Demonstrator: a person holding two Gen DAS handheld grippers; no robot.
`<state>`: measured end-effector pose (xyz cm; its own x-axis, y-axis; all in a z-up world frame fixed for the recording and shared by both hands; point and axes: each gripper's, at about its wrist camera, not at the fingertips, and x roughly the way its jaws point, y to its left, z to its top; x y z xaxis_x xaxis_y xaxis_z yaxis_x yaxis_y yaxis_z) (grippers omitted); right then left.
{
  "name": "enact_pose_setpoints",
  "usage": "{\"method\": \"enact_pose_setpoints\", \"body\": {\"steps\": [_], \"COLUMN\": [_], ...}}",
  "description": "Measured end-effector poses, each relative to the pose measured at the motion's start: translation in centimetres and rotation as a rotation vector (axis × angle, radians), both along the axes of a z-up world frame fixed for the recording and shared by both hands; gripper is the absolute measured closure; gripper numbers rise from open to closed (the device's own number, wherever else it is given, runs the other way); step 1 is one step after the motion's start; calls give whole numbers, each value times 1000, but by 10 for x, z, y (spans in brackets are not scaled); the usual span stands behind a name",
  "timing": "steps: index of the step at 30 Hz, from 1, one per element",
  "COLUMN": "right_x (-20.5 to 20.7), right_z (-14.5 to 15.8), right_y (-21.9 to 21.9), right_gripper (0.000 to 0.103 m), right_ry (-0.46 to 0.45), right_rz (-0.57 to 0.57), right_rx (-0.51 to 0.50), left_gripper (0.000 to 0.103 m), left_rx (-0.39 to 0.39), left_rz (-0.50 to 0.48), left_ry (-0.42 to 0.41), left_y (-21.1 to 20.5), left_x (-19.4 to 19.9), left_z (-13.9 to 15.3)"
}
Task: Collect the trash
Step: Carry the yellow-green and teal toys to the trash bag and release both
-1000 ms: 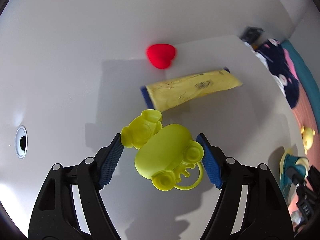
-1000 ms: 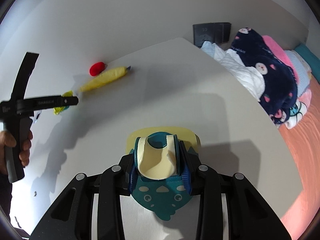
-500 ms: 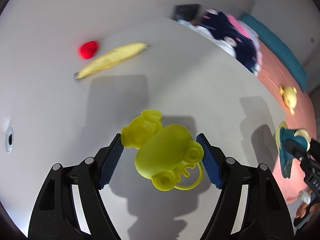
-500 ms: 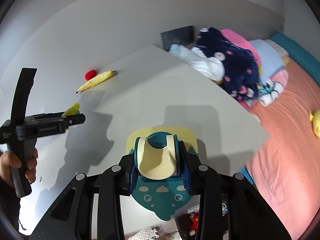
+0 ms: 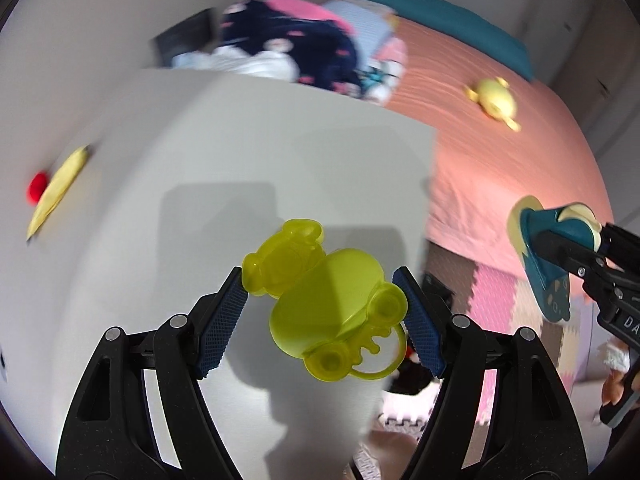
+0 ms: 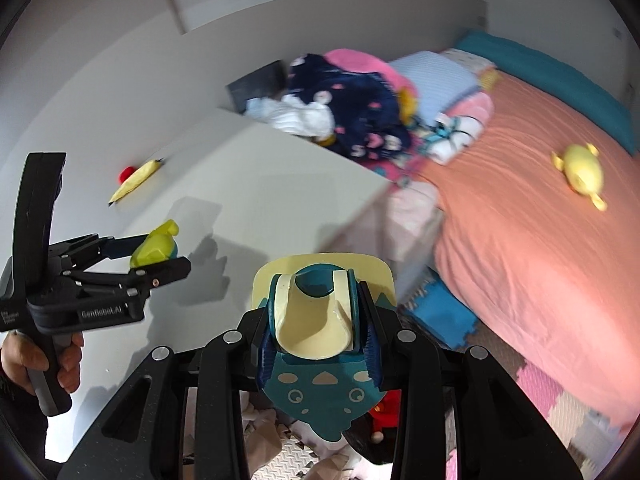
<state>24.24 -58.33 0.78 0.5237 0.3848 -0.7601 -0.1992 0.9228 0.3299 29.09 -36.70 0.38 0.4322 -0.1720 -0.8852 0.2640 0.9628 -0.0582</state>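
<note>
My left gripper (image 5: 320, 304) is shut on a yellow-green plastic frog toy (image 5: 328, 304) and holds it above the white table (image 5: 248, 152) near its front edge. It also shows in the right wrist view (image 6: 160, 252) with the frog toy (image 6: 154, 250). My right gripper (image 6: 316, 320) is shut on a teal and cream slipper (image 6: 316, 328), held off the table's edge over the floor; the slipper shows at the right of the left wrist view (image 5: 548, 264). A yellow wrapper (image 5: 56, 192) and a red object (image 5: 37, 188) lie at the table's far left.
A bed with a salmon cover (image 6: 540, 208) and a yellow plush (image 6: 580, 172) is to the right. Piled clothes (image 6: 344, 112) lie behind the table. Foam floor tiles (image 6: 444, 312) and small clutter are below.
Both grippers have lifted and swung right, away from the wrapper and red object, toward the table's edge and the bed. Each keeps its hold.
</note>
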Motion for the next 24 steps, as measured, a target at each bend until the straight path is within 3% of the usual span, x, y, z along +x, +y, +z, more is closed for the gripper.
{"method": "enact_pose_setpoints", "body": {"steps": [10,14,15,16,19,24], "right_x": [-48,-59,-61,-63,-72,-82], "right_z": [-23,-39,-44,-48,-53,-56], "right_y": [-76,-94,-99,-104,-120,-134], "right_gripper": [66,64,52,37,35,35], "right_ry": [63,113,129,141,149,158], "right_rz": [-174,-218,-236,-259,-327,-368], "right_rx": [11,38,56,65,67,82], "left_gripper": [30,30,24,9,6,6], "left_rx": [37,72,96,128,178,167], "left_rz": [-266,-351,-368,-372,-373,-365], "left_ry": [26,81,97,98,82,102], "left_y": [-100,-127,-132,-137,-143,-142], "left_x": [-28,-35,-34,-35,-35,-30], "left_z": [-14,-30,-36,-40,-48,-51]}}
